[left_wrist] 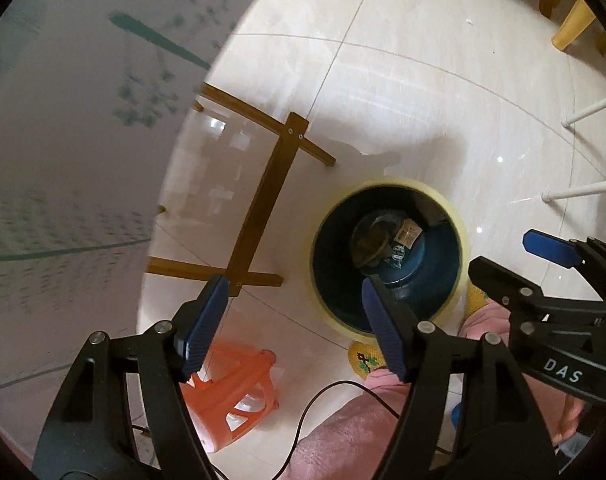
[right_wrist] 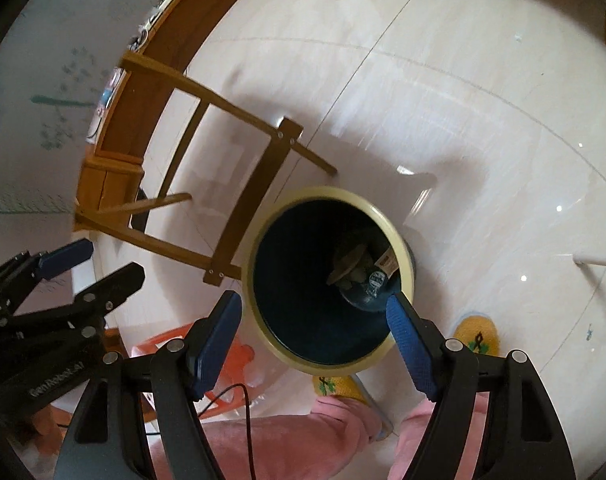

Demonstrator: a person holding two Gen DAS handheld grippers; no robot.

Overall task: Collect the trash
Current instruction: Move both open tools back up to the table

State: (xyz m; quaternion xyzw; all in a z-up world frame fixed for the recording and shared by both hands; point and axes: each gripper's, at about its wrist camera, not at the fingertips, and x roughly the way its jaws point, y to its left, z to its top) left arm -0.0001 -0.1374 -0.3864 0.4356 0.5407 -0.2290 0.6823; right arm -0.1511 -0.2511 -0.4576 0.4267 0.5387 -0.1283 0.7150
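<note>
An orange plastic stool (left_wrist: 239, 392) was seen on the tiled floor (left_wrist: 423, 92) at the far left, under the table edge (left_wrist: 83, 160). The left gripper (left_wrist: 293, 320) was held with its jaws spread and nothing between them, just beside the bin (left_wrist: 461, 240). Trash (left_wrist: 387, 240) was piled at the bin's bottom. The right gripper (right_wrist: 315, 336) was kept wide apart too, empty, above the rim.

Both grippers point steeply downward with jaws spread wide and nothing between the blue pads, the left gripper (left_wrist: 293, 326) filling the lower middle of its own view and the right gripper (right_wrist: 317, 344) likewise (each also shows at the other's edge).
</note>
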